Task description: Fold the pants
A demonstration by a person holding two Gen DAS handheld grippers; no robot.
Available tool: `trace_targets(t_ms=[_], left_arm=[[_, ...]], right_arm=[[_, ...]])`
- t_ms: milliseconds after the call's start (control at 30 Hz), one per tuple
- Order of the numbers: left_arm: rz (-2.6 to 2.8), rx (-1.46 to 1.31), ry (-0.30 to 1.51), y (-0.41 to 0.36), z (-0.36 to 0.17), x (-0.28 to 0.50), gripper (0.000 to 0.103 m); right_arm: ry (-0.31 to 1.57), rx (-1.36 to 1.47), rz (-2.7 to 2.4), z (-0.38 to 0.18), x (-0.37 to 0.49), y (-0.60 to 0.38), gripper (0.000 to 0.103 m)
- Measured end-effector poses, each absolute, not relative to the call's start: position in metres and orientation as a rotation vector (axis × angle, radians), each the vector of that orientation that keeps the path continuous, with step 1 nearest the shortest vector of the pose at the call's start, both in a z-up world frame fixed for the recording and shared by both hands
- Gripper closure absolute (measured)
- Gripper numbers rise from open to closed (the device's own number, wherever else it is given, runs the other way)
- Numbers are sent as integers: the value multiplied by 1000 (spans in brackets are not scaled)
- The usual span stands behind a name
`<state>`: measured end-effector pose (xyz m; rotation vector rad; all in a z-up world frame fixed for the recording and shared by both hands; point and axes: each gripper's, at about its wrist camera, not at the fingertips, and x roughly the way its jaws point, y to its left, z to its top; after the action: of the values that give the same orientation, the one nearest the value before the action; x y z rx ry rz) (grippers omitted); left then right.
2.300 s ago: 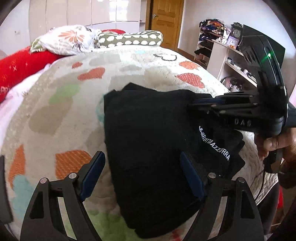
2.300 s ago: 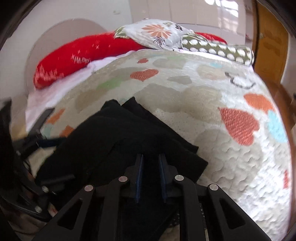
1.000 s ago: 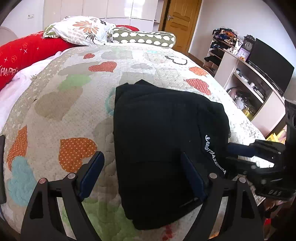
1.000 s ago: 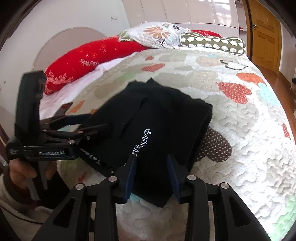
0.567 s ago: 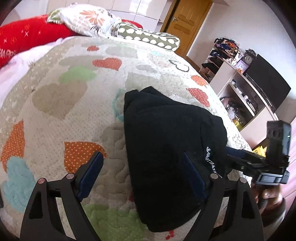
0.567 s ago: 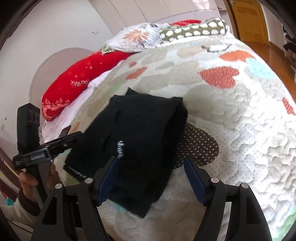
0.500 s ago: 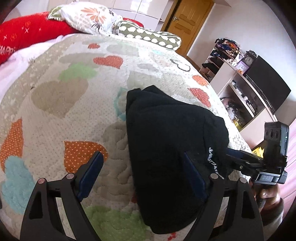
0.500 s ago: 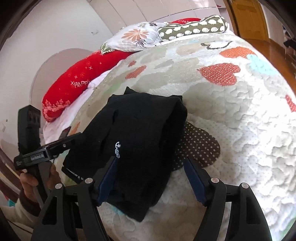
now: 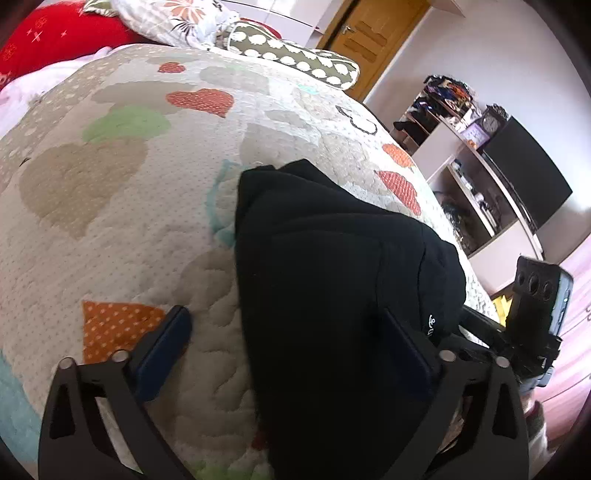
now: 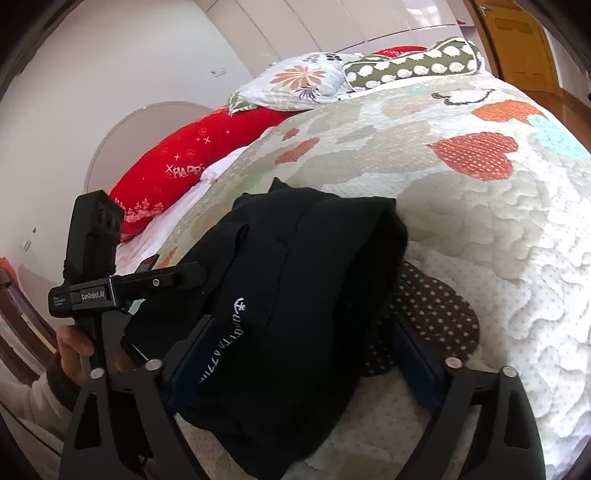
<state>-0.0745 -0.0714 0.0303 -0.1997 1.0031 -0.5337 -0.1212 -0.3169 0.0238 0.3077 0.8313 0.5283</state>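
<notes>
The black pants (image 9: pixel 332 288) lie folded in a compact bundle on the heart-patterned quilt (image 9: pixel 110 184), near the bed's front edge. White lettering shows on the top layer in the right wrist view (image 10: pixel 229 343). My left gripper (image 9: pixel 284 354) is open, its fingers straddling the bundle's near left part, holding nothing. My right gripper (image 10: pixel 303 354) is open too, its fingers either side of the bundle's near end (image 10: pixel 295 295). The other gripper shows in each view, at the right in the left wrist view (image 9: pixel 517 332) and at the left in the right wrist view (image 10: pixel 122 284).
Pillows (image 10: pixel 306 81) and a red bolster (image 10: pixel 192 155) lie at the head of the bed. A shelf unit with a TV (image 9: pixel 524 173) stands beyond the bed's right side, and a wooden door (image 9: pixel 369 33) is behind.
My right gripper let go of the pants and opened wide, then drew back. Both grippers have come a little closer to the bundle. The pants lie still.
</notes>
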Motion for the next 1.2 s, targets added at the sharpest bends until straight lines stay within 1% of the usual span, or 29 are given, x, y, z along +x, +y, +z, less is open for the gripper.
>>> trace_targets(t_ms=[33,100,133,167,200,233,267,300,333,367,400,433,467,500,533,567,600,733,867,967,1067,1133,1167,1200], left_arm=[[-535,-179,1003,-75,30,-75,0],[-540,-160,1009,-77,29,-73,0],[-544,-162,1013,-77,29,-72,0],[-548,-166,1019,-76,29,-71,0],[-556,-172,1021,-75,29,-71,0],[-559,-173,1019,-75,29,-71,0],[-560,-174,1015,-75,29,-71,0],[-562,-171,1010,-75,29,-72,2],[-571,-165,1004,-76,30,-73,7],[-593,-161,999,-78,31,-74,27],[-639,-177,1005,-79,33,-75,38],[-634,-180,1002,-80,35,-75,39],[-629,-173,999,-80,37,-76,43],[-630,-168,995,-81,39,-76,50],[-627,-167,988,-80,41,-75,54],[-630,-165,981,-79,47,-75,61],[-637,-164,974,-79,52,-73,63],[-635,-135,912,-80,77,-61,65],[-623,-137,875,-83,95,-27,65],[-602,-145,893,-85,90,3,65],[-558,-152,952,-90,66,39,65],[-515,-146,1002,-92,46,52,60],[-497,-154,1014,-91,38,56,49],[-491,-173,1011,-88,34,57,43]], right_arm=[[831,294,530,24,-120,-313,0],[834,267,520,24,-119,-309,0],[833,260,522,24,-119,-307,4],[832,260,533,24,-119,-305,9],[832,272,540,24,-118,-305,25],[836,284,527,24,-117,-306,34],[838,296,526,24,-116,-308,36],[836,307,526,24,-116,-311,43],[832,314,521,26,-117,-313,51],[827,324,524,28,-117,-315,53],[814,334,530,32,-118,-318,59],[805,335,534,36,-118,-319,61],[793,331,539,42,-119,-319,65],[782,329,549,46,-119,-318,67],[769,325,561,52,-118,-317,68],[764,320,568,56,-116,-316,68],[758,312,573,60,-114,-314,68],[714,306,560,81,-92,-313,68],[690,302,514,93,-54,-315,68],[718,283,470,88,-20,-313,68],[801,253,357,62,16,-314,68],[854,256,303,43,28,-318,64],[855,265,301,39,27,-320,63],[847,274,301,38,24,-324,59]])
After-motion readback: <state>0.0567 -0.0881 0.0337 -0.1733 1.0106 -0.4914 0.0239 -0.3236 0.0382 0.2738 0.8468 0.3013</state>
